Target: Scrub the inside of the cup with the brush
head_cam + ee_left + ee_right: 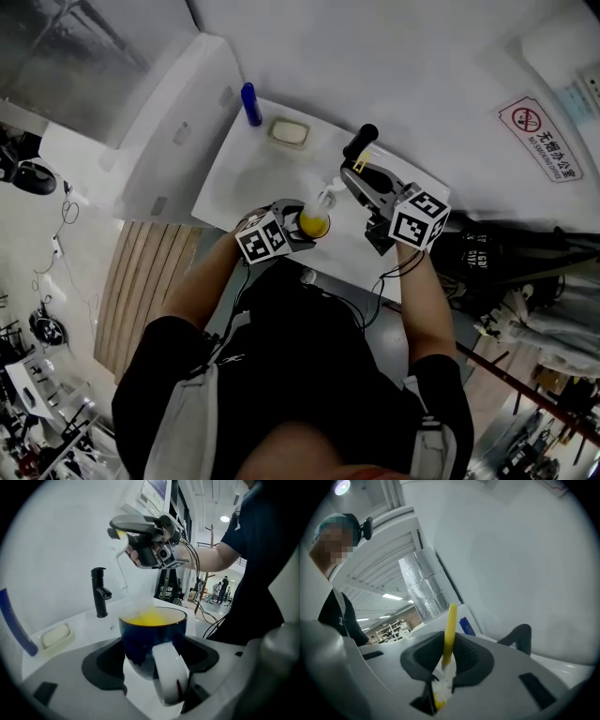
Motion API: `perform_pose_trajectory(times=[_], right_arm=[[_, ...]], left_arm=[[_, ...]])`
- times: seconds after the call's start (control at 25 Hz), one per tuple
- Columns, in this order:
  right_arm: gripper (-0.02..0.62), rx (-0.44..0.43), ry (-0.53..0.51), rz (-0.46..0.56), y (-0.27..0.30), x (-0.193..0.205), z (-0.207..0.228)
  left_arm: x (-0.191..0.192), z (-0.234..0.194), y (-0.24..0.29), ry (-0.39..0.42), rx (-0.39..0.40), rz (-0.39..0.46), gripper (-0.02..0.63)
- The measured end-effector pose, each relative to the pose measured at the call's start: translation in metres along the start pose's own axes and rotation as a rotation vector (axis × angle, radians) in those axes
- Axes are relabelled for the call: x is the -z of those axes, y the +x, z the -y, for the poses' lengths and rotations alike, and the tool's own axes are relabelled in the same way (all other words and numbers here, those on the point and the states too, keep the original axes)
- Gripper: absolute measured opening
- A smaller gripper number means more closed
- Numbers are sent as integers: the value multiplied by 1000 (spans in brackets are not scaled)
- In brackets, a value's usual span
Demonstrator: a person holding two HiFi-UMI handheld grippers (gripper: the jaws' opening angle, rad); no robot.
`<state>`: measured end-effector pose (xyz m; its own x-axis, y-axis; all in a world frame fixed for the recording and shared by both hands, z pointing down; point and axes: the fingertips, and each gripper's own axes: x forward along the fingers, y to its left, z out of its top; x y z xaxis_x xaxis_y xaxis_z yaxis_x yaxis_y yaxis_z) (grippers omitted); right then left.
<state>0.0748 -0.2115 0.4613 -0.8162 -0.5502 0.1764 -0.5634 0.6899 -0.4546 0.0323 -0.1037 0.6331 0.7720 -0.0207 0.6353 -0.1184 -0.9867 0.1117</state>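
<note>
— So, what has the left tool [152, 656] got?
— Its jaws are closed on the cup [151, 637], which is dark blue outside and yellow inside. The cup is upright, with its white handle towards the camera, at the near edge of the white table [248, 178].
— And the right tool [447, 660]?
— It's pinched narrow on the brush [450, 625], gripping the yellow handle. In the head view the pale shaft slants down into the cup's mouth.
— What's around them?
— A black faucet [361, 141] stands by the white wall [394, 66]. A soap bar [289, 132] lies on the table with a blue object [250, 103] just beside it, and there's a red sign [539, 127] on the wall.
— Anything in the cup?
— The brush end reaches in. Whether there's liquid, I can't tell.
</note>
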Motion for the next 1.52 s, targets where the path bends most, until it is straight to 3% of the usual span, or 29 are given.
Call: perform_pose_trajectory(times=[0.2,0.36,0.68,0.8,0.96,1.24,1.52], right_arm=[[63,91,100,-16,-29,21,34],[61,106,156,-40,-51,39,39],[55,-89,-60,-237,-72,60,-41],[55,-133,-123,-228,-63,52,-63],[55,-185,-198,-185,-41,37,-81],[54,-152,-316,-85,-3,5,-91],[55,-33,-224,-91,2,-1,-55]], left_arm=[[12,-12,-10,-97,-33,25,374],[15,-17,-10,-96,-54,8,374],[16,-42,-7,-164,-93,-20,374],[13,-36,1,-101,-70,-66,374],[9,-18,14,43,-34,-143,374],[-17,14,22,240,-8,-142,374],[-12,24,10,263,7,-130,374]])
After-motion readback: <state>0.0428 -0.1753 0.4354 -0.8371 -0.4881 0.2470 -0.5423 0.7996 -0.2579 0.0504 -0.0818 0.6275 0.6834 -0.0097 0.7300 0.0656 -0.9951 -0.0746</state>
